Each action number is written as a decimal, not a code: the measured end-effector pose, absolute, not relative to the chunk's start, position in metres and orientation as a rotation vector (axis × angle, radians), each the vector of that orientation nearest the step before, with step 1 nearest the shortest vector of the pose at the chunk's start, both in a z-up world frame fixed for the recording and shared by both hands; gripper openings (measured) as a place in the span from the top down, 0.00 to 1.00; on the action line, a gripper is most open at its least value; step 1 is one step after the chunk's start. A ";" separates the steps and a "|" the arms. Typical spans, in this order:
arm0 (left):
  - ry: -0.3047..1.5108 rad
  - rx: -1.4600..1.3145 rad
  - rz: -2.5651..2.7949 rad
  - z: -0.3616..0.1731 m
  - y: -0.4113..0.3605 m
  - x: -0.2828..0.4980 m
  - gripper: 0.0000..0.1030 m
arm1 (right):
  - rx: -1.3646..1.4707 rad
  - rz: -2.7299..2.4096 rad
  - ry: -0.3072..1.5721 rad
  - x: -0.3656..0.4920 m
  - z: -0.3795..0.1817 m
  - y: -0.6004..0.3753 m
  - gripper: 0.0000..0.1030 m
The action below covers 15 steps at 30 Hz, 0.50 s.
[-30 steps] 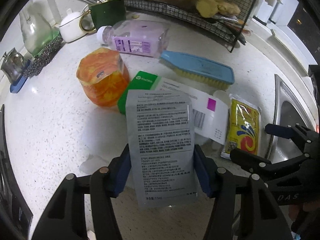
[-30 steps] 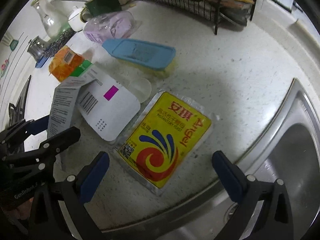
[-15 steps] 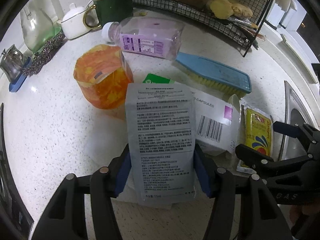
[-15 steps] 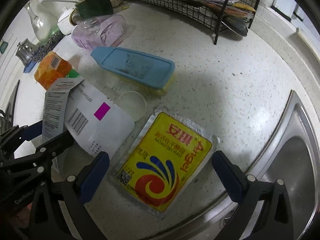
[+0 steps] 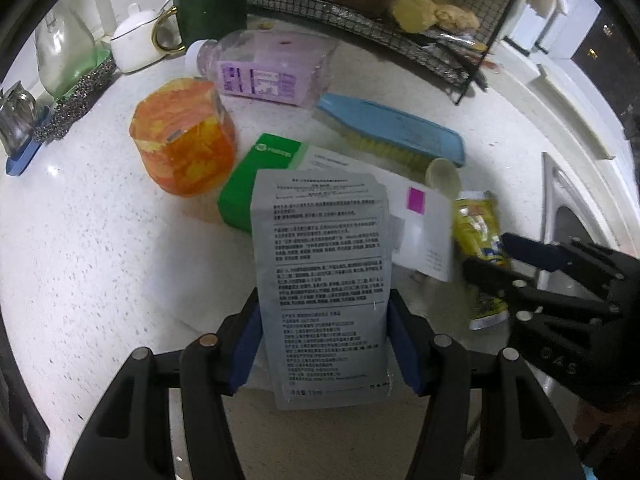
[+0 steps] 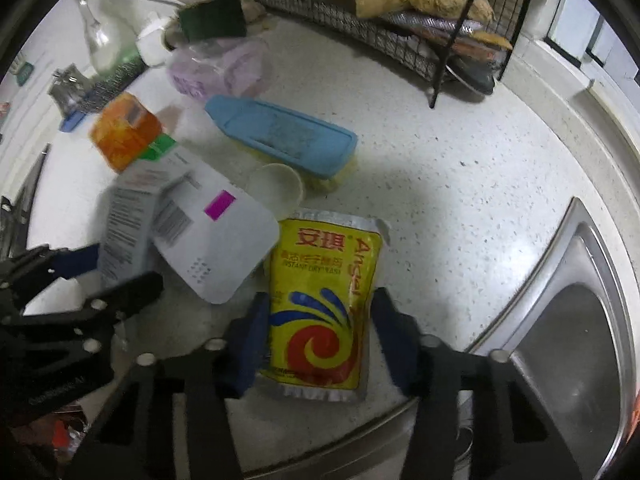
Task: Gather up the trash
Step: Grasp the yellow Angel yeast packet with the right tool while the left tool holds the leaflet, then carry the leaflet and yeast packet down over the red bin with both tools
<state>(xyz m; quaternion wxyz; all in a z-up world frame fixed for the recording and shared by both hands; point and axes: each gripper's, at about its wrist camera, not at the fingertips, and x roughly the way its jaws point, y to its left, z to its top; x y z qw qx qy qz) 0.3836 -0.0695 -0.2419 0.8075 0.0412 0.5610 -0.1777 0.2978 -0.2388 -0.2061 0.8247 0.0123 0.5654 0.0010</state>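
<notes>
From the left wrist, the left gripper [image 5: 324,344] grips a grey printed sachet [image 5: 326,280] by its two side edges, the sachet standing up out of the jaws over the counter [image 5: 80,240]. It looks light, thin and floppy, so a hold low on the body, as here, should keep it from folding over. Beyond the jaws lie a green box [image 5: 256,176], a white carton [image 5: 420,228], an orange pack [image 5: 184,136], a blue brush [image 5: 392,132] and a purple bottle [image 5: 268,68]. Off to the jaws' right, the right gripper [image 5: 496,260] sits on the yellow packet [image 5: 478,232].

From the right wrist, the right gripper [image 6: 316,336] has just been closing, and its blue pads [image 6: 248,340] now pinch the yellow packet [image 6: 324,280] across its lower half. The foil is probably slick and crinkly, with soft, shifting contents; the sides seem the sensible place to hold it. The white carton [image 6: 224,232] touches the packet just left of the jaws, and a small cup [image 6: 276,188] lies ahead. The sink rim [image 6: 520,312] runs close on the right; open counter [image 6: 460,184] lies ahead and to the right, so straight up looks the freest path.
</notes>
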 end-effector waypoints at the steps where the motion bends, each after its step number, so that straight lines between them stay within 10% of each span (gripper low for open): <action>1: 1.196 0.089 -0.383 -0.240 -0.071 0.380 0.46 | 0.037 0.004 1.207 0.297 -0.206 -0.238 0.63; 15: 1.091 0.070 -0.384 -0.179 -0.056 0.333 0.46 | 0.061 0.038 1.102 0.264 -0.154 -0.220 0.66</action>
